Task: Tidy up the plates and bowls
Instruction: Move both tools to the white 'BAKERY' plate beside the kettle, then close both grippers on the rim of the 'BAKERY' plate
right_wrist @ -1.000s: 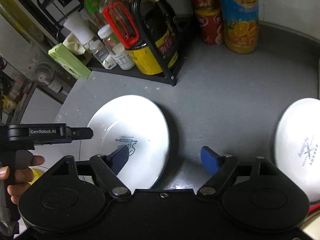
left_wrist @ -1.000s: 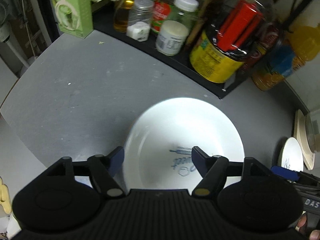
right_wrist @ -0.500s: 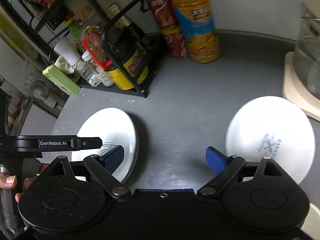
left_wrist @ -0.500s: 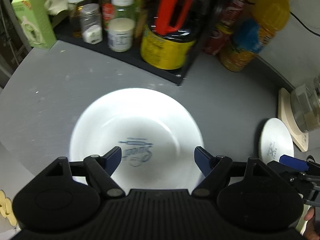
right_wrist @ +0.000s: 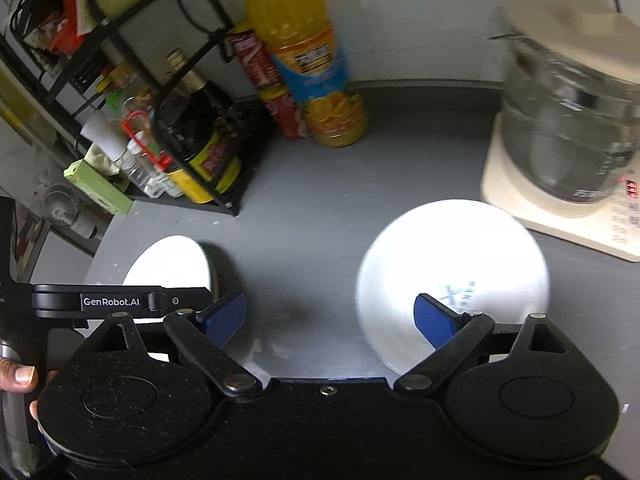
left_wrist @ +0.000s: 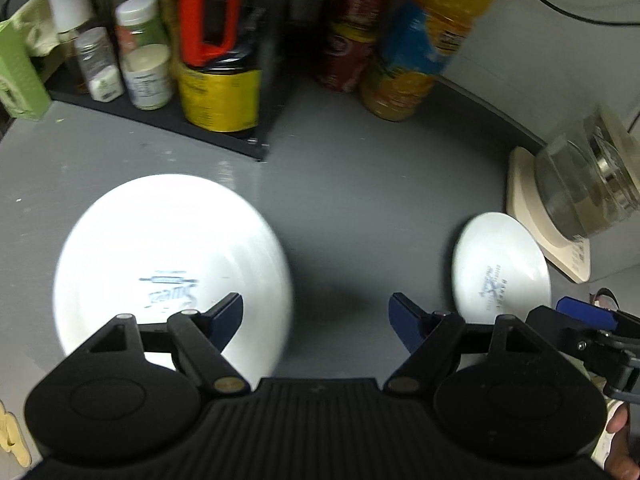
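Observation:
A large white plate (left_wrist: 168, 256) with a blue logo lies on the grey counter at the left; it also shows in the right wrist view (right_wrist: 172, 264). A smaller white dish (left_wrist: 500, 268) with blue print lies at the right, also in the right wrist view (right_wrist: 452, 272). My left gripper (left_wrist: 316, 316) is open and empty, its left finger over the large plate's right edge. My right gripper (right_wrist: 330, 316) is open and empty, its right finger over the small dish. The right gripper's blue tip shows in the left wrist view (left_wrist: 584, 316).
A black rack (right_wrist: 192, 152) with jars and bottles stands at the back left. An orange juice bottle (right_wrist: 316, 64) and red cans (left_wrist: 348, 52) stand at the back. A glass kettle on a cream base (right_wrist: 568, 128) stands at the right. A green box (right_wrist: 98, 188) lies at the left.
Both views have swung to the right. The large plate has shifted left in both views and the small dish has come nearer the middle. Both grippers stay open.

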`<state>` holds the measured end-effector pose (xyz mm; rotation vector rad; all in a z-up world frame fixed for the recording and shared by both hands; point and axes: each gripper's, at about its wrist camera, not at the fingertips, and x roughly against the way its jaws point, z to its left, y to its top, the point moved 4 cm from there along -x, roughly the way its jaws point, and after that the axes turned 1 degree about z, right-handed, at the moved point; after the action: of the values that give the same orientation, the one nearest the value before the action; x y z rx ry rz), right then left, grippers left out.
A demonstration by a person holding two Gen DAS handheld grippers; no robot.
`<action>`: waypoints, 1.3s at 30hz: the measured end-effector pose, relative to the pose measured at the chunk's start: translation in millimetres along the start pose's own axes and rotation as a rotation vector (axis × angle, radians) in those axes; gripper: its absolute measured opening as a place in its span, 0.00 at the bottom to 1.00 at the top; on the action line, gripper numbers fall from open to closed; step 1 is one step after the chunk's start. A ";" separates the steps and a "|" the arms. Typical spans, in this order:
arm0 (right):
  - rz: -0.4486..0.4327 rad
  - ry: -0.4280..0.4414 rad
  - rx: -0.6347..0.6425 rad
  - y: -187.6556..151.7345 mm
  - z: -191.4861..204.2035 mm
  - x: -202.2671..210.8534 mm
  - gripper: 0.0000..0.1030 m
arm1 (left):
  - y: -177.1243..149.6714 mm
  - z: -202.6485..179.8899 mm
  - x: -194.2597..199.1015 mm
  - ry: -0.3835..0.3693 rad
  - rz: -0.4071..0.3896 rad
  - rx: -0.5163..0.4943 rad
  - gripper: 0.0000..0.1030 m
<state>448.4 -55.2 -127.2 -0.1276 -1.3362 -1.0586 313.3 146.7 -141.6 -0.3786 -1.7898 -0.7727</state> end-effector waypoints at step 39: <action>0.129 -0.112 -0.278 -26.7 -165.0 -48.5 0.39 | -4.4 -110.2 -119.7 -0.221 0.126 0.067 0.28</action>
<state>555.7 -146.7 -229.2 -0.4805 -1.2566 -1.1350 432.3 83.8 -233.2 -0.5438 -1.9718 -0.5992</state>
